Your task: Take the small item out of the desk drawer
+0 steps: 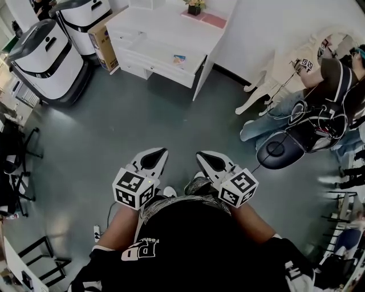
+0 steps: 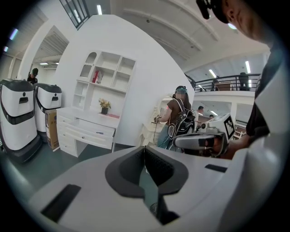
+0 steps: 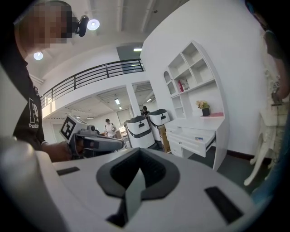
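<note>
Dark grey floor [image 1: 142, 114]; well ahead of the left gripper [image 1: 161, 151], a white desk [image 1: 154, 25] with shelf hutch [image 2: 106, 74] against a white wall [image 1: 268, 28], two white machines [image 1: 48, 57] left of it, ceiling strip lights [image 2: 99, 9] overhead.

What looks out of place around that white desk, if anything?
Only one thing: on the desk, the wide drawer stands pulled out, and a small colourful item lies in it near one end. Nothing looks spilled, tipped or broken.
</note>
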{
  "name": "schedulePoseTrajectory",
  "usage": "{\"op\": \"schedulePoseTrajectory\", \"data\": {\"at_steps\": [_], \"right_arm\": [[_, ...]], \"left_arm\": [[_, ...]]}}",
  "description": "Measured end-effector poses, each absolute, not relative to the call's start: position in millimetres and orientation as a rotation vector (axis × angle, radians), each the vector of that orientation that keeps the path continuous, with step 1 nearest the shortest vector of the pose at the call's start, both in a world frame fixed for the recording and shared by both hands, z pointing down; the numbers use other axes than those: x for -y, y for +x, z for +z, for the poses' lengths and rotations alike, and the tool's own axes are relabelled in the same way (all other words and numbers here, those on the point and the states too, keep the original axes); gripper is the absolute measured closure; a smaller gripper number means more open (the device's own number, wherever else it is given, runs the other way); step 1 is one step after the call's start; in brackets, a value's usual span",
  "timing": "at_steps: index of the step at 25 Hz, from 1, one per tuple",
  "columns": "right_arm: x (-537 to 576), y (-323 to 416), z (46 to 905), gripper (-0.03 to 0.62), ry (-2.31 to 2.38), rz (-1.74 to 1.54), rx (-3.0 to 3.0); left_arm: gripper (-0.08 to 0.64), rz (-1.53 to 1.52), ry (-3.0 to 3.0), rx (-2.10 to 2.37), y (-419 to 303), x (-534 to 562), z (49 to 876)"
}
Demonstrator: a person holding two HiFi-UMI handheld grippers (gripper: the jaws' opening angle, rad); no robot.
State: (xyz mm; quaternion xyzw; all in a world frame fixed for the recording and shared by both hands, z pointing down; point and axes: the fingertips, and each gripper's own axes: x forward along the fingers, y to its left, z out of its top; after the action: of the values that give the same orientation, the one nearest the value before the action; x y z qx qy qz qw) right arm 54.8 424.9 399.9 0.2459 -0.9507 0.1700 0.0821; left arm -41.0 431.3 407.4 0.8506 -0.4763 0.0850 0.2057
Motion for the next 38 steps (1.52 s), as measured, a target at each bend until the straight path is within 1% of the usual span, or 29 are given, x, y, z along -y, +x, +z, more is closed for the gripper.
{"op": "schedulePoseTrajectory", "data": {"at_steps": [9,15,26,38], "right_arm": [[-398.4,42.6,404.7,0.583,0.733,0.523,2.833],[-359.8,32.5,408.3,0.583,0.728,0.541,2.849],[-236.6,29.8,394.8,0.583,0.787,0.594,2.891],[-111.0,37.8,378.9,0.583,0.738,0.533,2.923]], "left_arm": [[0.545,0.212,2.374,1.307,-41.2,-409.2,410.2],[0.545,0.244,2.35,1.318,-51.3,-382.1,417.3],[0.545,0.269,2.373,1.321,-60.0,-264.9,401.1],[0.545,0.303,2.367,1.366,-49.1,-142.5,391.4]]}}
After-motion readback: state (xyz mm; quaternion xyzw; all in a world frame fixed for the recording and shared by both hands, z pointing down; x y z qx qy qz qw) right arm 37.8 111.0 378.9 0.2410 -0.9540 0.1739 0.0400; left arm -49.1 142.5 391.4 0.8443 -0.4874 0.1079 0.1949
